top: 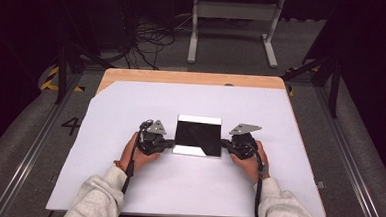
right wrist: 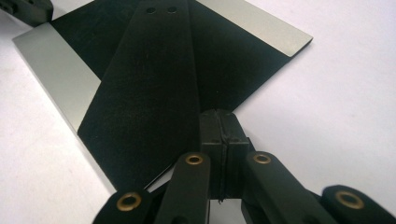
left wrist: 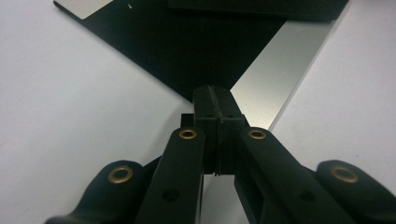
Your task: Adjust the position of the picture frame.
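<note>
**Both grippers shut at a black panel**

Sleeves and hands enter from the near edge in the high view, each holding a gripper. Left gripper [top: 170, 144] has its fingers [left wrist: 205, 105] pressed together with nothing between them, tips at the panel's [top: 198, 135] left edge. Right gripper [top: 224, 144] is likewise closed, its fingers [right wrist: 229, 126] meeting at the panel's right edge. That square black panel, with silver strips along two sides, lies flat mid-worktop on a white sheet [top: 131, 110] that covers the wooden worktop [top: 192, 78].
</note>
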`<state>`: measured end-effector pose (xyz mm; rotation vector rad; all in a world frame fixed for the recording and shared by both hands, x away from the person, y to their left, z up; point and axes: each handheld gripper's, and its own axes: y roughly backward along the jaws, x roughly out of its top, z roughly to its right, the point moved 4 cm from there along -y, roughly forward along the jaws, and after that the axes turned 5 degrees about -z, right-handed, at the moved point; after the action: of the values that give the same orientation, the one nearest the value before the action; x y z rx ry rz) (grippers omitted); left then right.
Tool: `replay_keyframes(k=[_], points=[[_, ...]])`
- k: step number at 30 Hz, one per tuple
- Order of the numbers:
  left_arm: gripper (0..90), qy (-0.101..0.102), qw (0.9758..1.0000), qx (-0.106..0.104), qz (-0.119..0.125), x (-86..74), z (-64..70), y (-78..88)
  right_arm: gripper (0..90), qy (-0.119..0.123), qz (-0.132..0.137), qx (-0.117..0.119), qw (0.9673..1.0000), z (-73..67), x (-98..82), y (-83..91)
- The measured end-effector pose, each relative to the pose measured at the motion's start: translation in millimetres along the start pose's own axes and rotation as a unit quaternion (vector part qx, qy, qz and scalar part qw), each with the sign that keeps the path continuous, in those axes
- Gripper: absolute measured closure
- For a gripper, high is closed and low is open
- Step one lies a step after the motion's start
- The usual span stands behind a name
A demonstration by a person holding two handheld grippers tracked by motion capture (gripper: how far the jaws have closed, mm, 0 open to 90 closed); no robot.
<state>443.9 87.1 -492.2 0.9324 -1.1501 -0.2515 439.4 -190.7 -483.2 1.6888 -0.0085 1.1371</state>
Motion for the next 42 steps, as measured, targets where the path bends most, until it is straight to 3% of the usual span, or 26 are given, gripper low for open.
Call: replay_keyframes(k=[11,20,27,42], points=[[90.0,-0.011,0.9998,-0.015,0.0,2.9,9.4,-4.1,90.0,-0.019,0.001,0.008,0.9998,5.2,-9.6,8.5],[90.0,-0.011,0.9997,-0.022,-0.002,3.6,15.5,-5.3,90.0,-0.01,0.0,-0.007,0.9999,2.9,-14.7,13.4],[90.0,-0.009,0.9993,-0.037,-0.001,3.6,17.3,-6.0,90.0,-0.009,0.0,-0.009,0.9999,1.4,-18.4,16.7],[90.0,-0.018,0.999,-0.04,-0.012,4.1,23.3,-5.0,90.0,0.0,-0.002,-0.007,1.0,-2.7,-24.7,22.9]])
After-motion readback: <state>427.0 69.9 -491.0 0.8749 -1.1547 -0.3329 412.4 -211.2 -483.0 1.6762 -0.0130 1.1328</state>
